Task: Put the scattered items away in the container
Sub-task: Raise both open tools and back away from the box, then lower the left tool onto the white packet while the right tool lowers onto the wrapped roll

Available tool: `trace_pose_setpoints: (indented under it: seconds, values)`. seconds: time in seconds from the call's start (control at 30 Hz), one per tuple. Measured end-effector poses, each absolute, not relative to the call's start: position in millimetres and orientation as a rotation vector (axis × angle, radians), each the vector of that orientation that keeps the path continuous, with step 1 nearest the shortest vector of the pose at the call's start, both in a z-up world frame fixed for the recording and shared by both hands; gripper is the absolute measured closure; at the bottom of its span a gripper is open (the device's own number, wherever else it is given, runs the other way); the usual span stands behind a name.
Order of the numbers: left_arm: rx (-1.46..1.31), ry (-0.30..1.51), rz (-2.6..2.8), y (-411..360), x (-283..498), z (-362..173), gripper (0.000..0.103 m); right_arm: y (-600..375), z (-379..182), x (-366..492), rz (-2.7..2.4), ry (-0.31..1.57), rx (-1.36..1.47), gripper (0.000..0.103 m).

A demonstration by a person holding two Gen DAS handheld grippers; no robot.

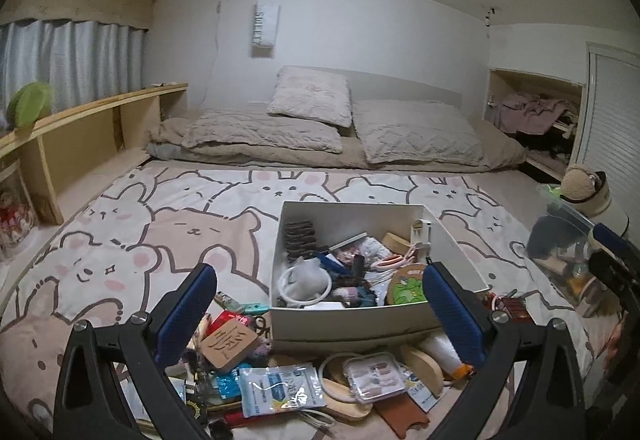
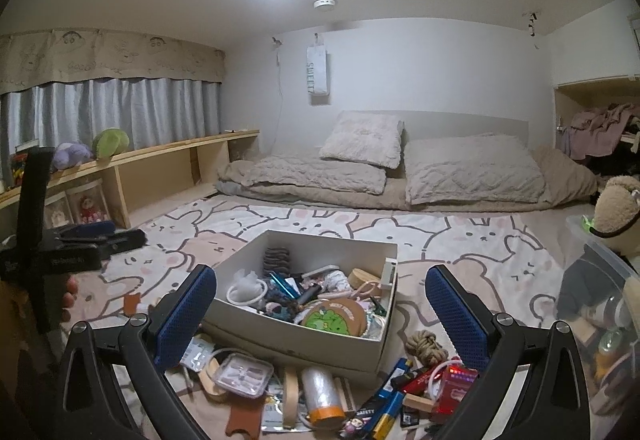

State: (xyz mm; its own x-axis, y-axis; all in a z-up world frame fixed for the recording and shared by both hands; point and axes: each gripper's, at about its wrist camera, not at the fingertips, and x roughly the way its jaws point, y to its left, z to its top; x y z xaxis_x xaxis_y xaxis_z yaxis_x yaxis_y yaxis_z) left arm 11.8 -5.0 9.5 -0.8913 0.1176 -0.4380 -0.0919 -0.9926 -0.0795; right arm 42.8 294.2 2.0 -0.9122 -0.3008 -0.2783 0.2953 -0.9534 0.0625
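A white box (image 1: 352, 322) (image 2: 296, 338) sits on the cartoon blanket, holding several small items. My left gripper (image 1: 318, 278) hangs open and empty above the box's near wall. Below it lie loose items: a wooden block with a carved character (image 1: 228, 344), a mask packet (image 1: 280, 388), a clear nail case (image 1: 374, 376) and a tape roll (image 1: 442, 350). My right gripper (image 2: 320, 280) is also open and empty, just short of the box. Under it lie the clear case (image 2: 244, 376), an orange-ended tape roll (image 2: 322, 392), a rope knot (image 2: 426, 346) and a red box (image 2: 456, 388).
A clear plastic bin (image 1: 568, 216) with a plush toy (image 1: 580, 180) stands to the right of the box. A low wooden shelf (image 1: 80, 120) runs along the left wall. Pillows and folded bedding (image 1: 312, 96) lie at the far end. A hand (image 2: 70, 296) shows at the left.
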Motion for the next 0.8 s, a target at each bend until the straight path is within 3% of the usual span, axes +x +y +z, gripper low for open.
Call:
trace_pose_setpoints:
  seconds: [0.8]
  values:
    - [-1.072,-0.11,2.938,-45,-7,-82,0.0,296,-113,17,-2.765,-0.022,0.725,0.0]
